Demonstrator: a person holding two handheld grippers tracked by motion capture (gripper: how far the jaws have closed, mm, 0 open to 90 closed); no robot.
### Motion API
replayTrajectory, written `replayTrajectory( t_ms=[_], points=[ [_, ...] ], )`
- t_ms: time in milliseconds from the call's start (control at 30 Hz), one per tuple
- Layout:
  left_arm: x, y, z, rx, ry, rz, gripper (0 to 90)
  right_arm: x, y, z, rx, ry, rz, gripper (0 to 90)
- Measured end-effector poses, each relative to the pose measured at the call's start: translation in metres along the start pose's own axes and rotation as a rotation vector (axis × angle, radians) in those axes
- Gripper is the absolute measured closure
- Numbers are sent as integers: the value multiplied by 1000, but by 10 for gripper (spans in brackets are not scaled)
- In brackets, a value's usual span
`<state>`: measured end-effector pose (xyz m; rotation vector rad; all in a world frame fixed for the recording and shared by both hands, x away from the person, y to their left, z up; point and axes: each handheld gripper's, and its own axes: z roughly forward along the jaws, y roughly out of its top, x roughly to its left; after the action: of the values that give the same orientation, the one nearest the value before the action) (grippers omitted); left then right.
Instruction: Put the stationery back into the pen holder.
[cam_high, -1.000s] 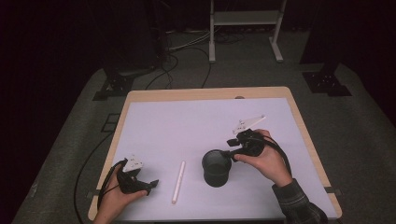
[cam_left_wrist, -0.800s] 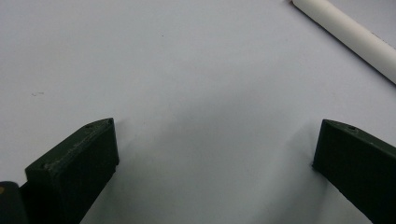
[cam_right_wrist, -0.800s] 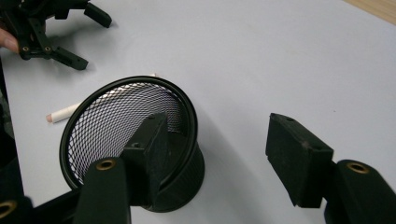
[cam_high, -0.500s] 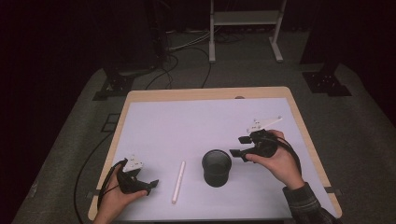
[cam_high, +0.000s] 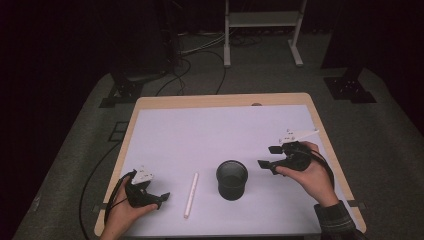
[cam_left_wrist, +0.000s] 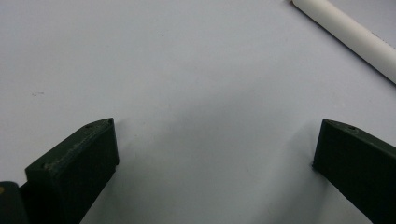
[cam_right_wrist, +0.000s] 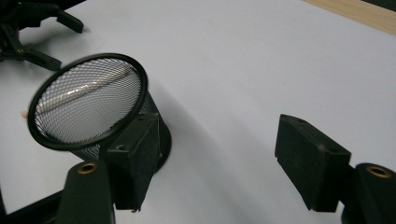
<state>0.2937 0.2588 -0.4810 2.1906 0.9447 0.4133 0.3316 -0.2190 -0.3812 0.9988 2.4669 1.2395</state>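
cup (cam_high: 232, 179): black wire mesh
stick (cam_high: 190, 194): plain white
table (cam_high: 210, 101): pale wood edge, light lavender sheet on top
grippers: black, with white top plates
sleeve (cam_high: 334, 220): dark plaid
floor: grey carpet

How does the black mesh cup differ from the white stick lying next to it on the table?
The mesh cup is black, wide and see-through, and stands upright with its mouth open to the top. The white stick is pale, thin and solid, and lies flat on its side. Both rest untouched on the white table, between the two hands.
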Motion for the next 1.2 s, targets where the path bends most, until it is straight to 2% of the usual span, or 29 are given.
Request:
replayTrajectory(
  t_ms=[67,467,533,767,867,933,1033,1100,1200],
  points=[
    [0,0,0,0,-1,-1,0,-6,-9,-3,2,-23,7,285],
    [0,0,0,0,0,0,0,-19,-37,-12,-2,-77,35,244],
    [0,0,0,0,-1,-1,0,-21,-43,-12,14,-94,25,231],
    [0,0,0,6,-1,2,0,-30,-67,-13,39,-132,46,223],
    [0,1,0,9,-2,4,0,-32,-74,-13,72,-163,44,222],
    [0,1,0,9,-1,5,0,-34,-80,-14,60,-161,43,225],
    [0,1,0,10,-1,5,0,-37,-87,-14,68,-174,52,225],
    [0,1,0,11,-1,5,0,-37,-92,-14,86,-203,42,226],
    [0,1,0,10,-1,5,0,-39,-102,-13,87,-205,52,225]
  ],
)
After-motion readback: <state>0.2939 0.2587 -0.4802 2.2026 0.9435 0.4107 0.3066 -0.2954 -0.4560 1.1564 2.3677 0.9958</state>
